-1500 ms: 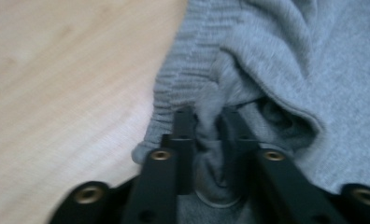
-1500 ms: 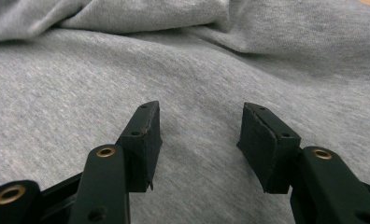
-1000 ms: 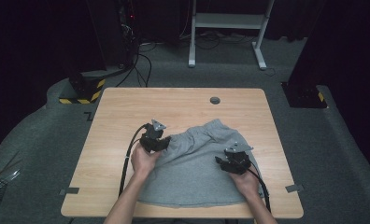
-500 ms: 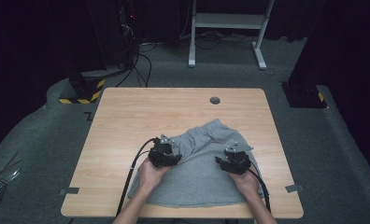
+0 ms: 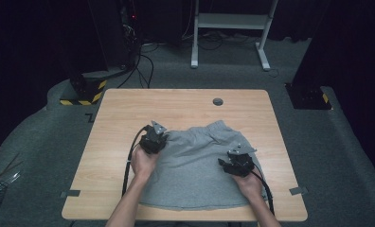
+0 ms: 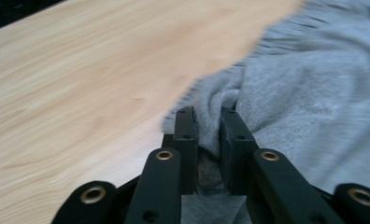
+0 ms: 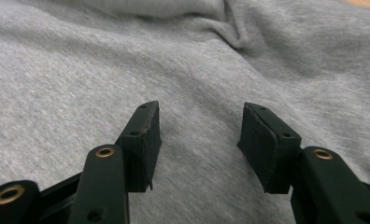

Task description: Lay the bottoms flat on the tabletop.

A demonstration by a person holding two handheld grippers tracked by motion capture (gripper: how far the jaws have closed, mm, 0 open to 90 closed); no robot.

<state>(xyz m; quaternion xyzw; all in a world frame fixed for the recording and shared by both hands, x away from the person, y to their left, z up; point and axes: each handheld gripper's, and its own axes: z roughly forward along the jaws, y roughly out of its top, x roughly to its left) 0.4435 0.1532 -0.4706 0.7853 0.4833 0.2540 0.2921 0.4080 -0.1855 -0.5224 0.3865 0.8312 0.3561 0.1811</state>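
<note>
One grey garment [image 5: 195, 170] lies on one wooden surface [image 5: 124, 113]. Two tongs sit at that garment: the left tongs [image 5: 153, 140] on its left edge, the right tongs [image 5: 236, 163] on its right part. One dark round hole [image 5: 218, 101] lies beyond the garment.

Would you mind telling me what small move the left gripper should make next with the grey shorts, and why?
Probably lift the pinched edge slightly and draw it outward. The left gripper has just been closing and now pinches a fold at the edge of the grey shorts, which lie bunched there on the table. The right gripper rests open on the cloth, able to steady it.
</note>
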